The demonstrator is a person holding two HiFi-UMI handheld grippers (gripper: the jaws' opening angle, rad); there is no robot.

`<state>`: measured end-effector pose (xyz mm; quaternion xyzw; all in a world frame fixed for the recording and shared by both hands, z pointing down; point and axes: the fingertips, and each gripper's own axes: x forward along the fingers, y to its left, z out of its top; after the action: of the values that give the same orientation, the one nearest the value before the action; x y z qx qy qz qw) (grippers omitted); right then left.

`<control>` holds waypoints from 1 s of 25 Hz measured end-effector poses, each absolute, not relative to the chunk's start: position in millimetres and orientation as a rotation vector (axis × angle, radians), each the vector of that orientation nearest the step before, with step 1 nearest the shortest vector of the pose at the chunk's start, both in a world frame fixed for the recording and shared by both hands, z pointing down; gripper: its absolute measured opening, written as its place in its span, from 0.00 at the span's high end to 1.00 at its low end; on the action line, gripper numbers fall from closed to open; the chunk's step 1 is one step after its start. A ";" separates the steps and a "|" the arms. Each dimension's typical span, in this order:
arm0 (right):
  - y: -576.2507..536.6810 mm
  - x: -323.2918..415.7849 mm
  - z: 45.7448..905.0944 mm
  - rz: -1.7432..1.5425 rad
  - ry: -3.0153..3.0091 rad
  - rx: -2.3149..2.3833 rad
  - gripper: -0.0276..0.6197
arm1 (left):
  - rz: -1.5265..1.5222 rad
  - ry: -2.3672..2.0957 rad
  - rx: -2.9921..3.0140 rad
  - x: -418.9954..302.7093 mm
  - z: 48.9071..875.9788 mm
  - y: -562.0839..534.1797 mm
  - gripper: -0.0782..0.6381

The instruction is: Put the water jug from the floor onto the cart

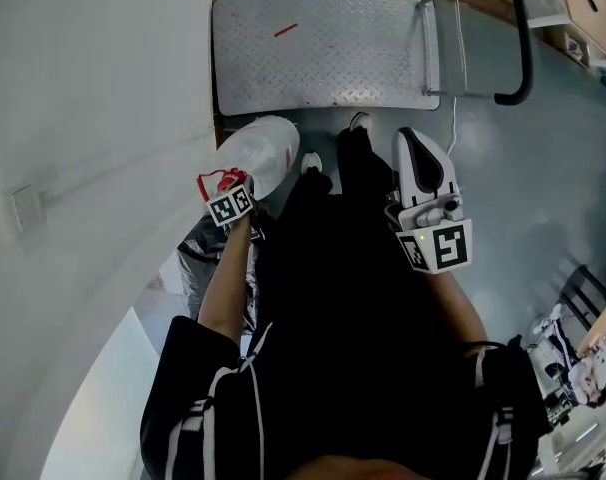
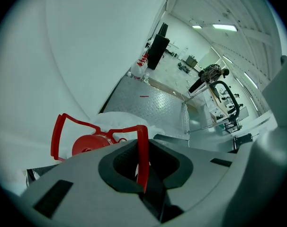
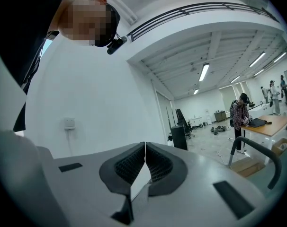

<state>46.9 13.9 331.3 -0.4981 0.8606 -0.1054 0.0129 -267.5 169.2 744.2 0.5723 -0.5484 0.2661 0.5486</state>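
One thin red plastic handle (image 2: 142,136) is all that the fingers of your left gripper (image 2: 144,162) clamp, so the big translucent white water jug (image 1: 266,153), low by your left leg (image 1: 313,183) beside the steel diamond-plate cart (image 1: 323,43), will likely hang heavy and swing, while your right gripper (image 3: 145,148) keeps its fingers together, empty.

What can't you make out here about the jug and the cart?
- Underside of the jug: the head view looks from above, so its own body hides it; whether it touches the floor is unclear.
- Body of the jug: left gripper view, mostly covered by the left gripper.
- Wheels of the cart: head view, hidden beneath it.
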 end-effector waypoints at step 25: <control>-154.8 195.9 333.0 -0.416 2.588 -1.464 0.93 | 0.629 -1.376 1.407 -140.0 676.3 -47.9 0.81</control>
<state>195.9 -154.8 333.0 -0.4865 0.8599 -0.1383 0.0695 -140.0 -47.9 676.3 0.5847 -0.5722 0.2615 0.5122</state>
